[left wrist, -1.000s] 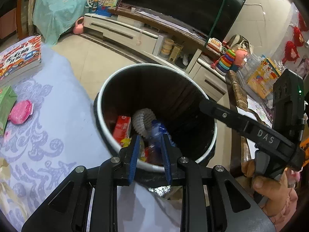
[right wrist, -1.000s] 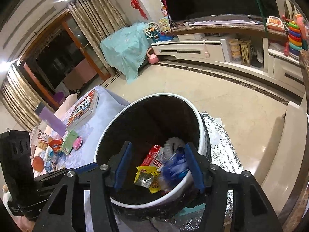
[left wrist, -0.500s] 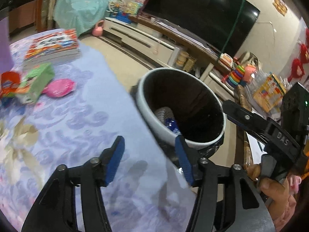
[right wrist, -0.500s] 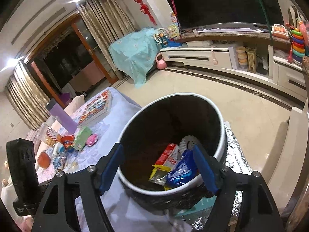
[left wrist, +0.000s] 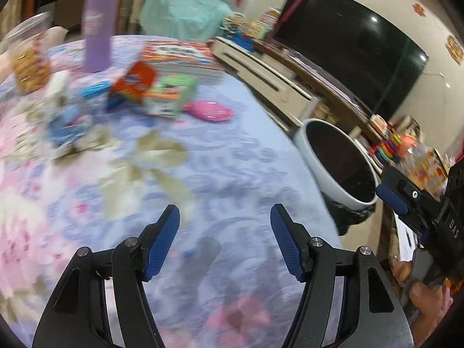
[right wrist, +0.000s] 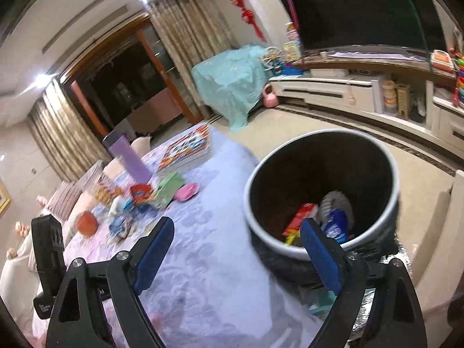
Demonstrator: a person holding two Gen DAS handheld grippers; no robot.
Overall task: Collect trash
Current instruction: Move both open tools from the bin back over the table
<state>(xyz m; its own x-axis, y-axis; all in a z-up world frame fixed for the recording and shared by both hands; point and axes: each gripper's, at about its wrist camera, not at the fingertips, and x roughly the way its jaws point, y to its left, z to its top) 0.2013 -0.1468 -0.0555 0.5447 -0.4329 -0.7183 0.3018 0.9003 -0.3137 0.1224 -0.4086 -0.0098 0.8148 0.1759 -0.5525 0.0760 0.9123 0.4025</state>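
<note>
My left gripper [left wrist: 224, 211] is open and empty above the flowered tablecloth [left wrist: 220, 174]. Blurred trash lies at the table's far left: a red snack bag [left wrist: 134, 82], a green carton [left wrist: 171, 95], a pink wrapper [left wrist: 210, 111] and blue wrappers [left wrist: 68, 124]. The white-rimmed bin [left wrist: 327, 168] stands off the table's right edge. My right gripper [right wrist: 236, 230] is open and empty over the table edge beside the bin [right wrist: 397, 179], which holds a red packet [right wrist: 298, 217], a blue wrapper [right wrist: 336, 226] and a white ruffled piece [right wrist: 333, 203]. The same table trash shows at left: the green carton [right wrist: 169, 187] and the pink wrapper [right wrist: 188, 191].
A purple bottle [left wrist: 97, 26], a cookie jar [left wrist: 27, 58] and a stack of books [left wrist: 179, 55] stand at the table's far side. An orange fruit [right wrist: 87, 223] lies at left. The other gripper's body [left wrist: 420, 206] is at right. A TV cabinet [right wrist: 333, 90] lines the wall.
My left gripper opened, released the wrapper into the bin and swung left over the table. My right gripper also shifted left, away from above the bin.
</note>
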